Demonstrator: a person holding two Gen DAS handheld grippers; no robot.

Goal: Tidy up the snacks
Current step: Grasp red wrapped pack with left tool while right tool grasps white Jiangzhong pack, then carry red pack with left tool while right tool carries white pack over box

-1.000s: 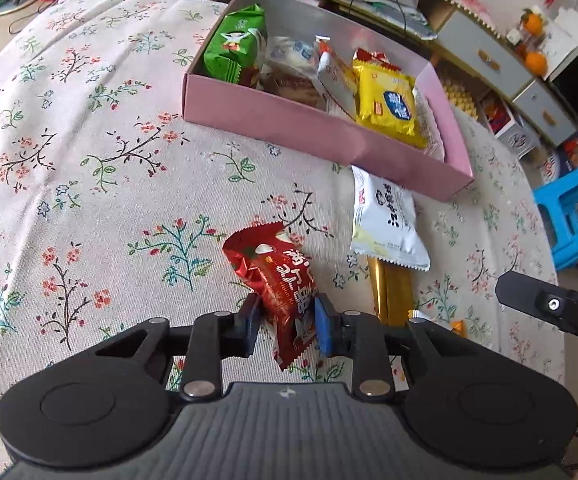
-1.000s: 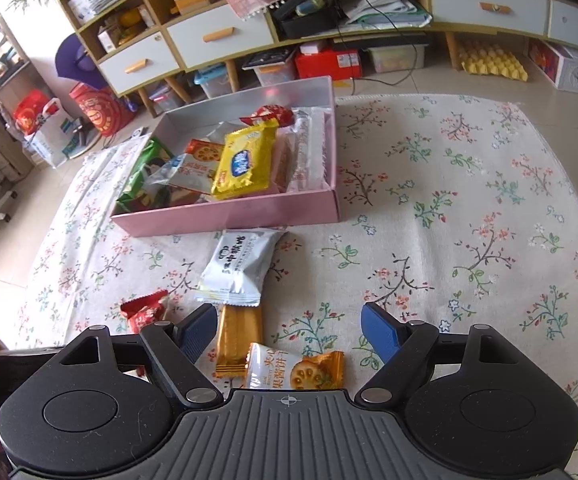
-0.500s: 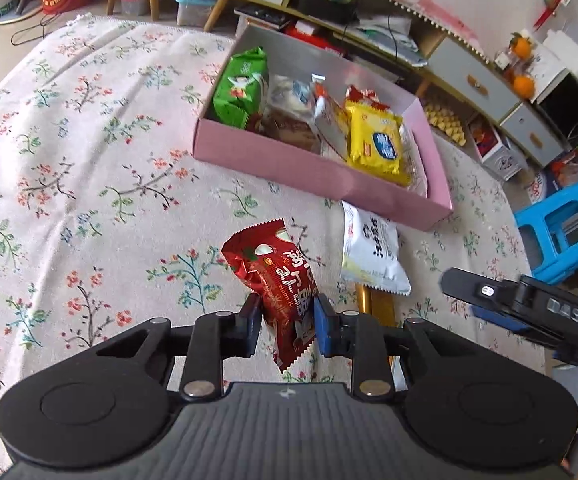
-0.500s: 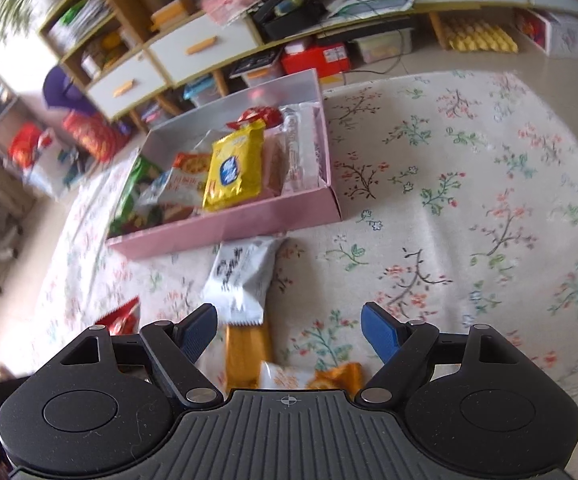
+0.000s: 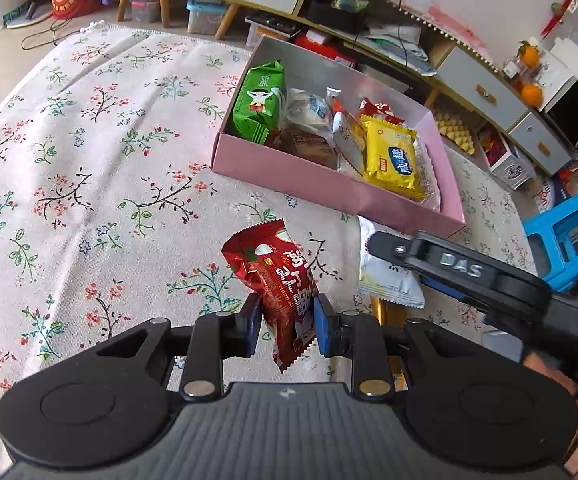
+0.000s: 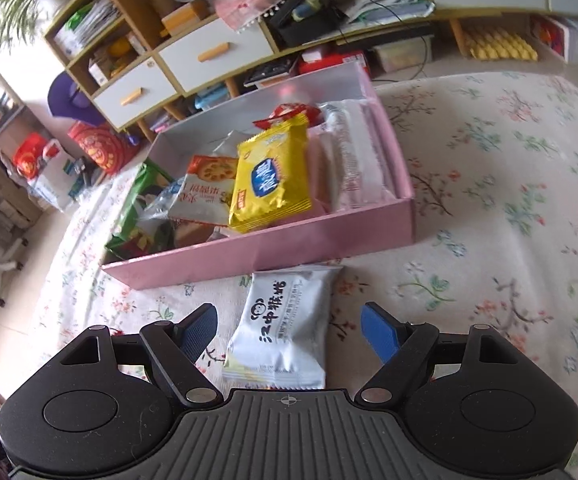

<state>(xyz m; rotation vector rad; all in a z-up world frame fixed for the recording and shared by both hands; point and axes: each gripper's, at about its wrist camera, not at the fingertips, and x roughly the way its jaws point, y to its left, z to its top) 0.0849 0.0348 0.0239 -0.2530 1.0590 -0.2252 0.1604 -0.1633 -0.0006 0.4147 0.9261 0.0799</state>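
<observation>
Foil packet, red (image 5: 285, 292), crinkled with serrated ends, pinched between the left gripper (image 5: 285, 330) blue pads, lifted above the floral cloth (image 5: 89, 184). Right gripper (image 6: 289, 330) jaws spread wide, nothing between the pads; white pillow pack (image 6: 285, 320) lies flat on the cloth below the gap, its far end close to the pink box (image 6: 273, 248). Box is shallow, rectangular cardboard, holding glossy wrappers: yellow pack (image 6: 273, 180) on top, green bag (image 5: 259, 102) at one end.
</observation>
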